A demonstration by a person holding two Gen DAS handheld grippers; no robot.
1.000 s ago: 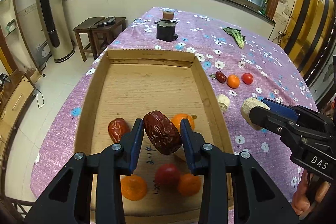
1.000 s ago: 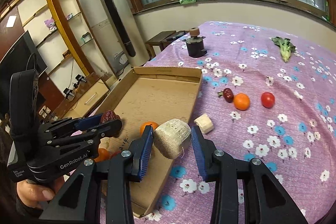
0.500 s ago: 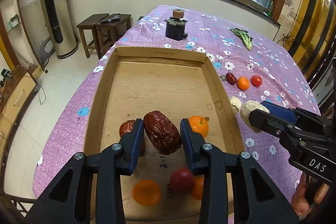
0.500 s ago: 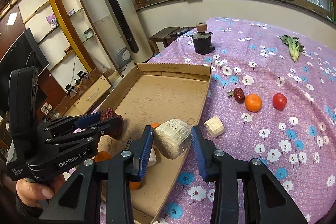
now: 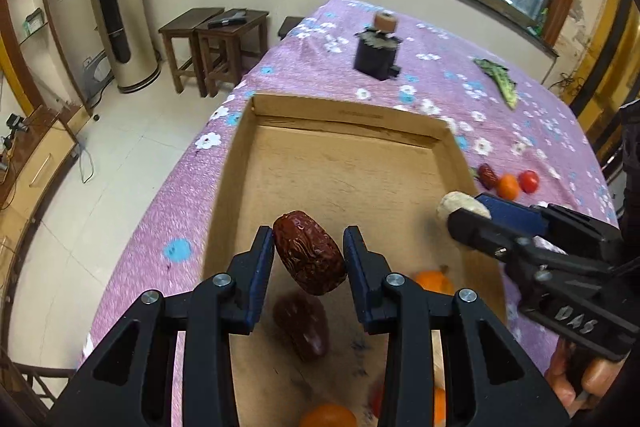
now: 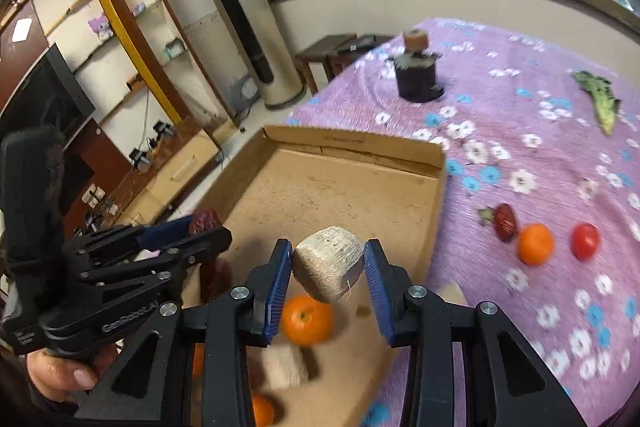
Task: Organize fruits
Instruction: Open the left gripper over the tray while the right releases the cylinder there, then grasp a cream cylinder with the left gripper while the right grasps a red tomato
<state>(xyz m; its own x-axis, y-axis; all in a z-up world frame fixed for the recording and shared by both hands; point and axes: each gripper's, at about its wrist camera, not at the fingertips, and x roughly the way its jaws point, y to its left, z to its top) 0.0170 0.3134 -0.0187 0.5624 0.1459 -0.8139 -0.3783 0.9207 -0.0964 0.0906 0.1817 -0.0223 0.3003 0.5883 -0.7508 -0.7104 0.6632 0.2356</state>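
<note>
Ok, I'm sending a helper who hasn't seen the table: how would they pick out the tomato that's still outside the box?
Start at the cardboard box on the purple flowered tablecloth. Just beyond its right wall, three small fruits lie in a row on the cloth. The tomato is the smooth, bright red one farthest from the box, past the orange and the dark wrinkled date.

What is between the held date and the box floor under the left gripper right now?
Another date lies on the cardboard box floor directly below the date held in the left gripper. Bare floor lies just beyond it, toward the far wall. The right gripper holds a pale chunk over the box too.
</note>
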